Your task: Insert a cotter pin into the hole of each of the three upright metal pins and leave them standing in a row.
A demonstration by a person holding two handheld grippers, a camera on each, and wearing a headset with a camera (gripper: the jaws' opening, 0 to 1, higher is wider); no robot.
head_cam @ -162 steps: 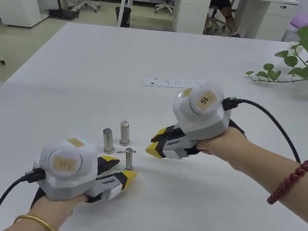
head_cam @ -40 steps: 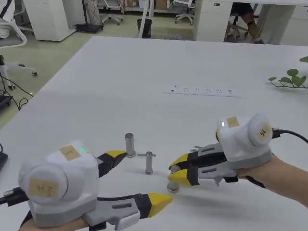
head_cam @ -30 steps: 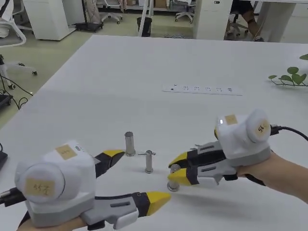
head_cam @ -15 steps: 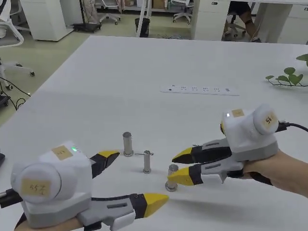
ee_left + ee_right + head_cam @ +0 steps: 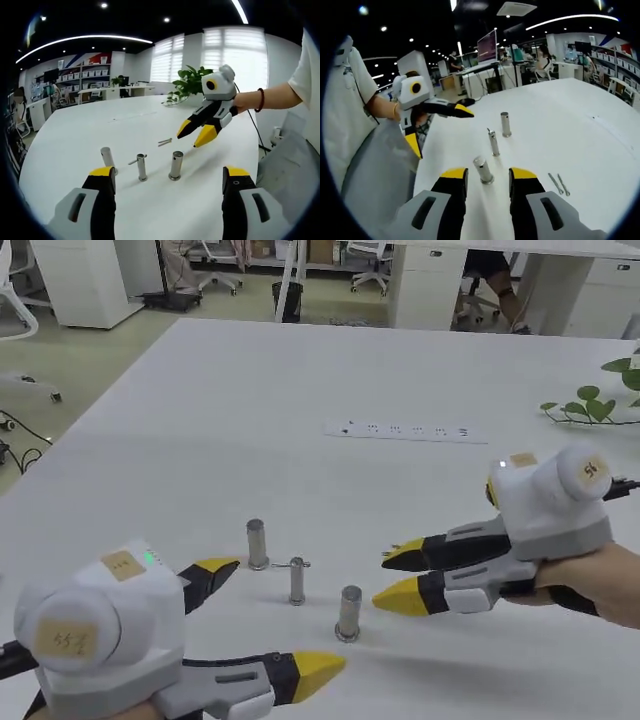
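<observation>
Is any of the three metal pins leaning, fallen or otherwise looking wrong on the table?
Nothing stands out. The far pin, the middle pin and the near pin all stand upright in a slanted row. Only the middle one carries a cotter pin; two loose cotter pins lie flat on the table.

Three upright silver metal pins (image 5: 142, 167) are being framed between the wide-parted jaws of the yellow-tipped left gripper (image 5: 169, 172).

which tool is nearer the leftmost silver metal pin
Left. Left tool has one jaw tip beside the silver metal pin; right tool sits beyond the row's other end.
</observation>
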